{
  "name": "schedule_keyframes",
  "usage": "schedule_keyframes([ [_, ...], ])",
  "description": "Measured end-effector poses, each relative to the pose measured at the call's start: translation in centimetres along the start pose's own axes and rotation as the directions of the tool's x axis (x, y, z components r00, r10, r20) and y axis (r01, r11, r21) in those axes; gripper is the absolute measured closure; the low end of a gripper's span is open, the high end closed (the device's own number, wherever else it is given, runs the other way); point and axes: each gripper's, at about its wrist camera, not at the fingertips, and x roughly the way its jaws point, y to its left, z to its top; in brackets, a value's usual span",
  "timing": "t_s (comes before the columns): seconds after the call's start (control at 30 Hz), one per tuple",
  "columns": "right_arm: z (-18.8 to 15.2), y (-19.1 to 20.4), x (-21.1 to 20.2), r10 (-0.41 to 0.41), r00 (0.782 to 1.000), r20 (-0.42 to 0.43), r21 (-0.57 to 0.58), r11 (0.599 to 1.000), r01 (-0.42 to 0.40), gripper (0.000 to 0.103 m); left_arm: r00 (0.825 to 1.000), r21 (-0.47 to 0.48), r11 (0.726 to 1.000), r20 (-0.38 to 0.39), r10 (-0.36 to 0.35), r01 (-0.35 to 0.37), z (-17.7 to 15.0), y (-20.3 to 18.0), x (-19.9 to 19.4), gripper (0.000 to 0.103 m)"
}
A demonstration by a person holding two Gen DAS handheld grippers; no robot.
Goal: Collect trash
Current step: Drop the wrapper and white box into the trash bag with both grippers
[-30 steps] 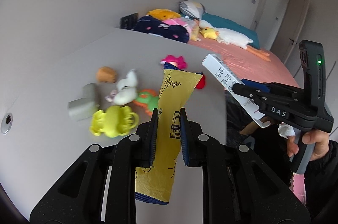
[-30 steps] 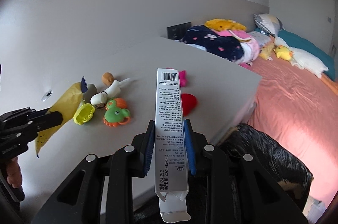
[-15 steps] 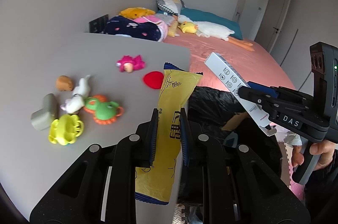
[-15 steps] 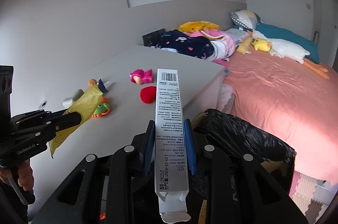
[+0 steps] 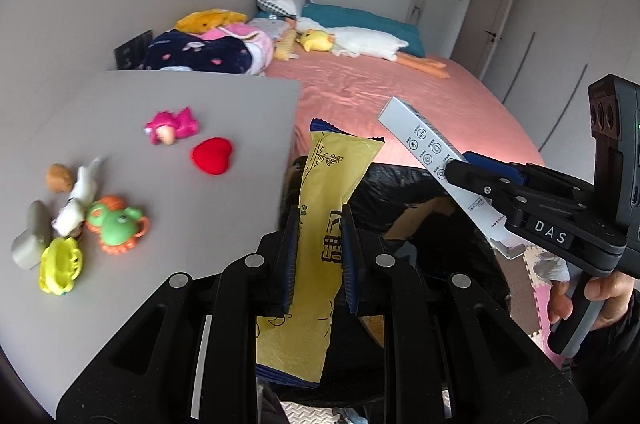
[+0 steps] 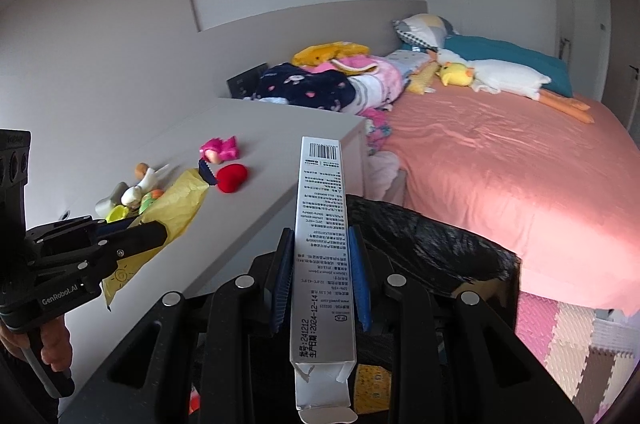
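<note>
The left claw [image 5: 318, 256] is clamped on a long yellow plastic snack wrapper with dark blue crimped ends [image 5: 320, 224], which stands upright between the blue pads. Its top end rises over the rim of the black plastic trash bag [image 5: 404, 183]. That bag stands open on the floor, just beside the edge of the grey table [image 5: 200, 103] and in front of the bed with the salmon-pink sheet [image 5: 360, 91].

The right claw [image 6: 320, 276] is closed on a long white cardboard box printed with a barcode and small text [image 6: 320, 236]. The box is upright, its torn flap end toward the camera, and the trash bag [image 6: 432, 244] lies directly behind and below it. In the left wrist view the same box [image 5: 436, 159] slants over the bag's right side, apart from the wrapper.

On the table, left of the trash bag, lie a red plush heart [image 5: 212, 155], a pink doll [image 5: 172, 123], a green and orange rubber toy [image 5: 116, 224], a yellow plastic toy [image 5: 60, 270] and a white figure [image 5: 76, 203].
</note>
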Motion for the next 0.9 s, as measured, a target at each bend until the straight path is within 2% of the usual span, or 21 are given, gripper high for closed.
schedule_keyframes([
  [0.27,-0.4,-3.2,-2.0,-0.065,0.998,0.026,0.057,0.996,0.064,0.074,0.999,0.047,0.997,-0.012,-0.053,0.053,0.7,-2.4,1.1,0.082],
  [0.3,-0.4,-3.6,-2.2,-0.071,0.997,0.028,0.065,0.995,0.069,0.063,0.997,0.057,0.996,-0.03,-0.066,0.067,0.8,-2.7,1.5,0.061],
  [0.33,-0.4,-4.0,-2.5,-0.092,0.995,0.037,0.081,0.993,0.089,0.034,0.996,0.06,0.995,-0.04,-0.074,0.077,0.9,-3.1,1.8,0.014],
  [0.37,-0.4,-4.4,-3.0,-0.128,0.99,0.067,0.109,0.987,0.12,0.021,0.996,0.063,0.995,-0.034,-0.079,0.081,0.8,-3.4,1.9,0.007],
  [0.4,-0.5,-4.7,-3.3,-0.147,0.985,0.087,0.123,0.983,0.136,0.015,0.997,0.083,0.994,-0.006,-0.073,0.073,0.7,-3.8,1.8,0.006],
  [0.47,-0.5,-5.6,-4.2,-0.177,0.977,0.118,0.167,0.974,0.156,0.015,0.998,0.122,0.991,0.0,-0.061,0.06,0.5,-4.6,2.0,0.006],
  [0.53,-0.5,-6.3,-4.7,-0.181,0.974,0.134,0.204,0.967,0.151,0.015,0.997,0.129,0.988,-0.012,-0.082,0.083,0.5,-5.1,2.2,0.006],
  [0.9,-0.3,-7.0,-5.4,-0.175,0.972,0.153,0.231,0.963,0.137,0.015,0.997,0.153,0.985,-0.013,-0.074,0.075,0.3,-5.8,2.0,0.006],
])
